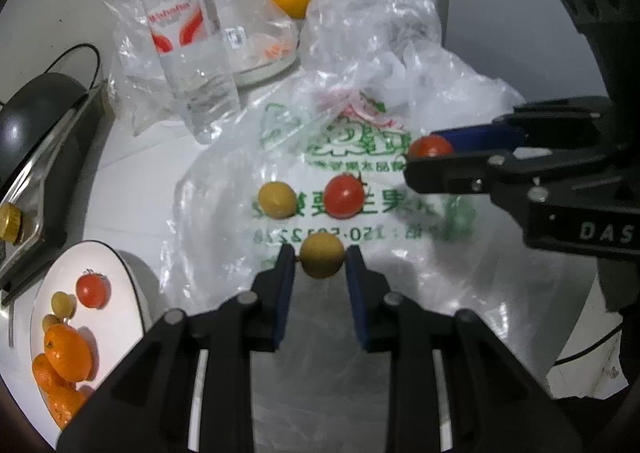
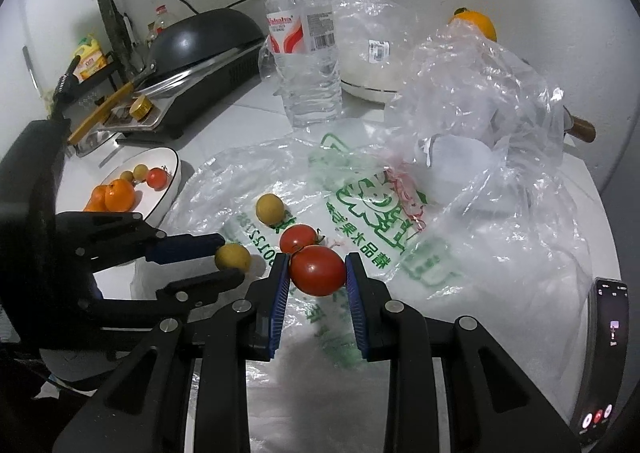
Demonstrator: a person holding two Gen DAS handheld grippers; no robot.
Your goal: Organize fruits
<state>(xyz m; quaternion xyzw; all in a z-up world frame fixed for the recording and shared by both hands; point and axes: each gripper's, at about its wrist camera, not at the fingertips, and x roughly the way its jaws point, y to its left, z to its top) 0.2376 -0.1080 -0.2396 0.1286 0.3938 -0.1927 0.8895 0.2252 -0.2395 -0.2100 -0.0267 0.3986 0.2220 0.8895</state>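
Observation:
My left gripper [image 1: 321,259] is shut on a yellow-brown round fruit [image 1: 322,255], just above the printed plastic bag [image 1: 360,173]. It shows in the right wrist view [image 2: 234,265] with the same fruit [image 2: 233,256]. My right gripper [image 2: 318,273] is shut on a red tomato [image 2: 317,270]; in the left wrist view the tomato [image 1: 431,146] sits between its jaws. A second tomato [image 1: 344,197] and a yellow fruit [image 1: 277,199] lie on the bag. A white plate [image 1: 116,317] at the left holds oranges [image 1: 68,351], a tomato and small yellow fruits.
A water bottle [image 2: 302,41] stands behind the bag. A crumpled clear bag [image 2: 480,105] lies at the right. An orange [image 2: 474,23] sits by a white dish [image 2: 372,89] at the back. A black pan on a cooker [image 2: 200,41] is at the left. A phone [image 2: 606,353] lies at the right edge.

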